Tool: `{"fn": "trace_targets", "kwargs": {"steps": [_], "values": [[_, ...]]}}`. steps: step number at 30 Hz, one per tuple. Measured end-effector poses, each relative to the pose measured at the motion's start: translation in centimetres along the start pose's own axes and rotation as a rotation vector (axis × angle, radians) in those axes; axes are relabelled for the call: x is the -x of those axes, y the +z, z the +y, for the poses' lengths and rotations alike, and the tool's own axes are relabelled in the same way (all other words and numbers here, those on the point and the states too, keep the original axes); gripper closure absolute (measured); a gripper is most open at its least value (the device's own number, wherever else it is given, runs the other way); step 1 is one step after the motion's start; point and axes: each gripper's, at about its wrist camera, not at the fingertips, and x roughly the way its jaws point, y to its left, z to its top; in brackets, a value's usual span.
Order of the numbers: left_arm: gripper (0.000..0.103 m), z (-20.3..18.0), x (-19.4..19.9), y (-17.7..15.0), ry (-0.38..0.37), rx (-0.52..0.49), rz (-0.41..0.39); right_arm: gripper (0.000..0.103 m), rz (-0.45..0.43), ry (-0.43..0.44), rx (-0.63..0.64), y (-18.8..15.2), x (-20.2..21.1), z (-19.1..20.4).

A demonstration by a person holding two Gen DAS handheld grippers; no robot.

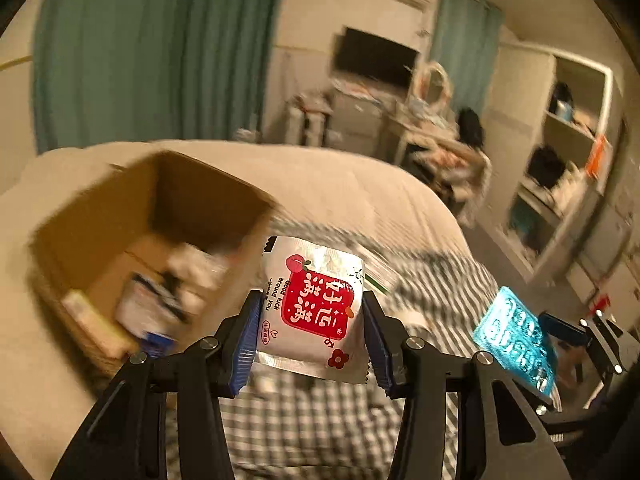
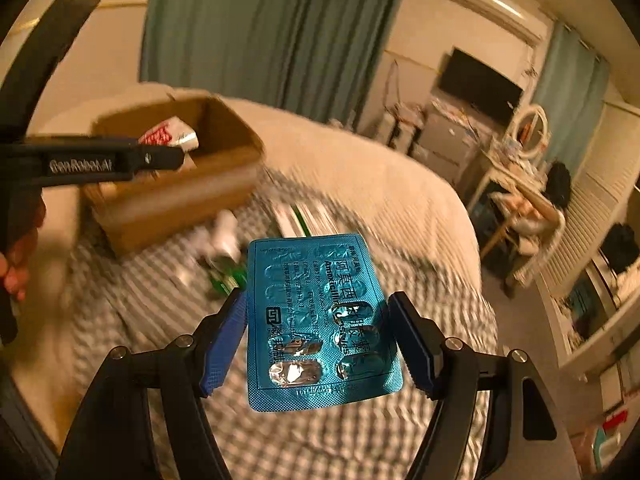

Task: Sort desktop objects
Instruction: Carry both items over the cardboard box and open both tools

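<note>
Teal curtains (image 1: 160,52), wall television (image 1: 374,58), shelves (image 1: 560,160)

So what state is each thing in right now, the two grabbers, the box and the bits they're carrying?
Left gripper: shut on the snack packet, held up in the air.
Snack packet: sealed, gripped by its sides.
Right gripper: shut on the pill sheet, also held up.
Pill sheet: partly used, some pockets look pressed flat.
Cardboard box: open on top, already holding a few items.
</note>
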Motion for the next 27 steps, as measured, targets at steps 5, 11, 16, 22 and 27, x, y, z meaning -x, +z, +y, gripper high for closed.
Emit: {"fn": "trace_targets", "kwargs": {"steps": [5,11,16,22,27], "values": [[0.054,5.9,1.7,1.9,0.096,0.044,-0.073,0.032,-0.087,0.073,0.022,5.7,-1.1,4.1],[0.053,12.0,-1.0,3.8,0.205,0.115,-0.048,0.032,-0.091,0.206,0.012,11.9,-7.8,9.2],[0.053,14.6,-4.3,2.9,0.228,0.155,0.004,0.033,-0.045,0.264,-0.055,14.9,-12.9,10.6],[0.036,16.8,-5.2,1.4,0.196,0.269,0.021,0.022,-0.093,0.317,-0.149,17.7,-14.9,10.4],[0.012,16.1,-3.8,1.6,0.216,0.304,0.032,0.005,-0.115,0.332,-0.292,17.4,-12.6,7.1]]}}
